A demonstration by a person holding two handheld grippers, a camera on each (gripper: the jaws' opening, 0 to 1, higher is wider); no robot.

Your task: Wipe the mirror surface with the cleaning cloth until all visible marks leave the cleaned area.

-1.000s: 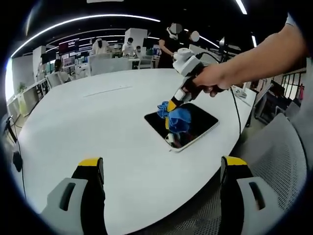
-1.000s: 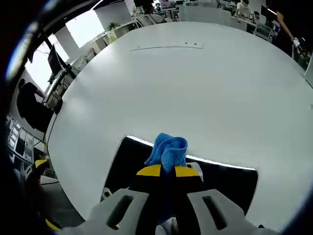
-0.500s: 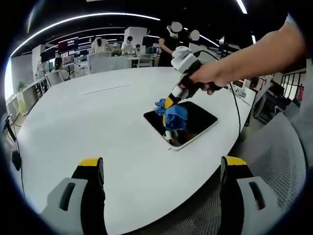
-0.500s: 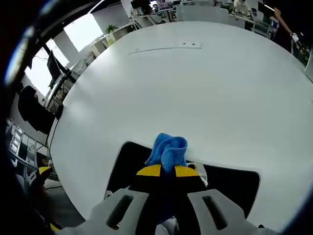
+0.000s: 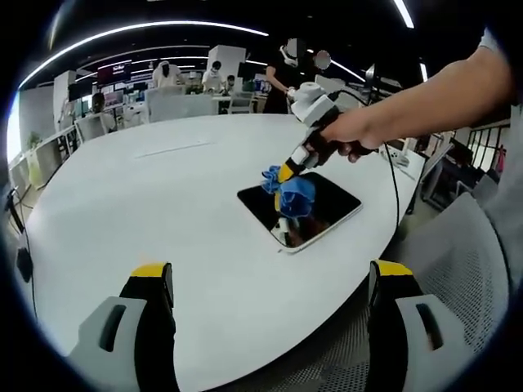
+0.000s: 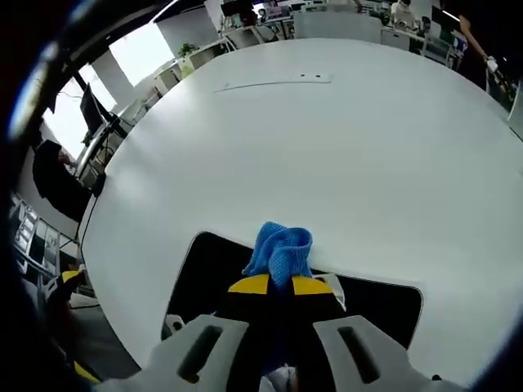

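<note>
Big white worktop (image 5: 163,212) in an open office. Right hand-held gripper (image 6: 278,287) clamped on bunched blue cloth (image 5: 294,194), pressed onto flat dark mirror (image 5: 331,202) nr the edge. Left hand-held gripper (image 5: 270,286) wide, holding nothing. Cloth prob soft & light; mirror slick, fragile, so go easy w/ pressure.

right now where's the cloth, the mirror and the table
cloth (image 5: 296,194), left gripper view, blue bunch below the jaws
mirror (image 5: 331,202), left gripper view, bare dark glass
table (image 6: 343,147), right gripper view, bare white top

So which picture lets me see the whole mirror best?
The left gripper view: the mirror lies whole on the table there, all four edges showing. In the right gripper view the cloth and jaws cover its middle.
</note>
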